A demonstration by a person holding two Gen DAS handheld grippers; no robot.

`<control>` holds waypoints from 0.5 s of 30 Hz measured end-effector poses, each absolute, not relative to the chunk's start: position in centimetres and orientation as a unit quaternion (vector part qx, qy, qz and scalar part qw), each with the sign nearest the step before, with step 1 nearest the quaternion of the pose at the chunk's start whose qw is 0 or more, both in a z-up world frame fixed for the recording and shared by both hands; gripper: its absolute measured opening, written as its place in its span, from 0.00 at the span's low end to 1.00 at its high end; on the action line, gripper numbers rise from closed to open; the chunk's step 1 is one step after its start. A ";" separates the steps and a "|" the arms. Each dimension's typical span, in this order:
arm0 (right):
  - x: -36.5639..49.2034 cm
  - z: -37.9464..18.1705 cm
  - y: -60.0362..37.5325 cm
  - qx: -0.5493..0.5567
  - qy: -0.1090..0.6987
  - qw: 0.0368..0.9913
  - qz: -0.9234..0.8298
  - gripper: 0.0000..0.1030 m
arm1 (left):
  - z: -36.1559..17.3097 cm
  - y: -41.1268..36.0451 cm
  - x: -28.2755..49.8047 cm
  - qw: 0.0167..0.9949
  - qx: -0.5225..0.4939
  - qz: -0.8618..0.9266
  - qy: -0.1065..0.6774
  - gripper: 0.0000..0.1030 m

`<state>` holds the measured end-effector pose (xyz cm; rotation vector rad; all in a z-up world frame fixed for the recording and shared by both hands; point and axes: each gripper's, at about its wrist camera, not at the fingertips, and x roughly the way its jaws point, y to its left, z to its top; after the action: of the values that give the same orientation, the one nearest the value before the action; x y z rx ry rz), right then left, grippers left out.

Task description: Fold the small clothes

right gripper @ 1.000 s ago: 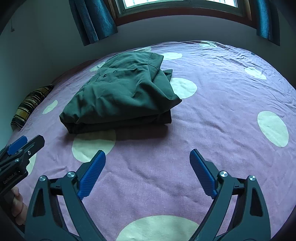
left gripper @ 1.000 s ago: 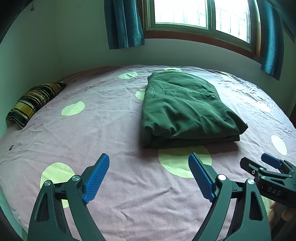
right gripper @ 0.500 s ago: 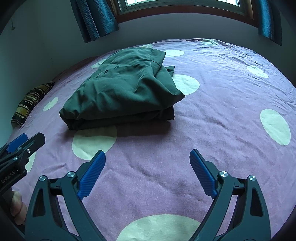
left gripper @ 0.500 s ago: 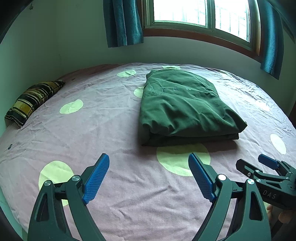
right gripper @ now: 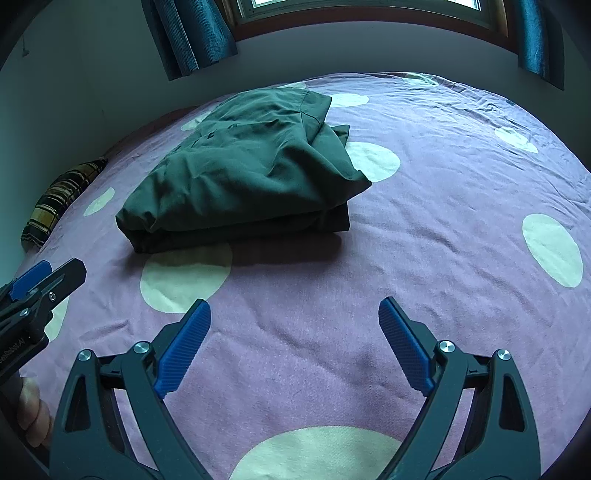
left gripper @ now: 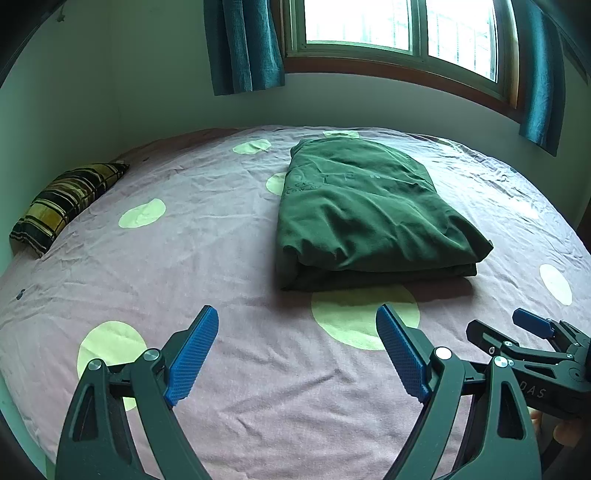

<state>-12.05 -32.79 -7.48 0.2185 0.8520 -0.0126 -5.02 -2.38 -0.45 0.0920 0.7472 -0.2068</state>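
Left wrist view: our left gripper (left gripper: 297, 350) hangs w/ jaws spread wide, nothing between them, over the mauve bedsheet w/ pale dots (left gripper: 155, 266). The folded dark green cotton garment (left gripper: 365, 214) lies mid-bed, well apart from the gripper. Striped yellow-black pillow (left gripper: 62, 201) at left edge.

Right wrist view: our right gripper (right gripper: 295, 343) also released, empty, above the sheet; garment sits ahead-left, not touched. Teal curtain (right gripper: 188, 33) behind the bed.

- The folded garment (left gripper: 369, 218) lies on the bed (left gripper: 221, 258), toward the window (left gripper: 399, 29) behind it.
- A pillow (left gripper: 62, 203) lies at the bed's far left edge, well apart from the garment.
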 end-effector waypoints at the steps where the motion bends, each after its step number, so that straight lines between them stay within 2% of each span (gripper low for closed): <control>1: -12.0 -7.5 -32.8 0.105 0.413 0.905 -0.005 0.89 | -0.4 -2.4 -5.0 0.925 0.046 -0.101 0.364 0.84; 15: -12.1 -7.7 -32.4 0.102 0.414 0.904 0.000 0.89 | 0.8 -2.3 -6.1 0.945 0.062 -0.088 0.308 0.84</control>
<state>-12.09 -32.44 -7.71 0.2102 0.8558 -0.0006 -6.07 -2.29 0.84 0.1263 0.6277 -0.1799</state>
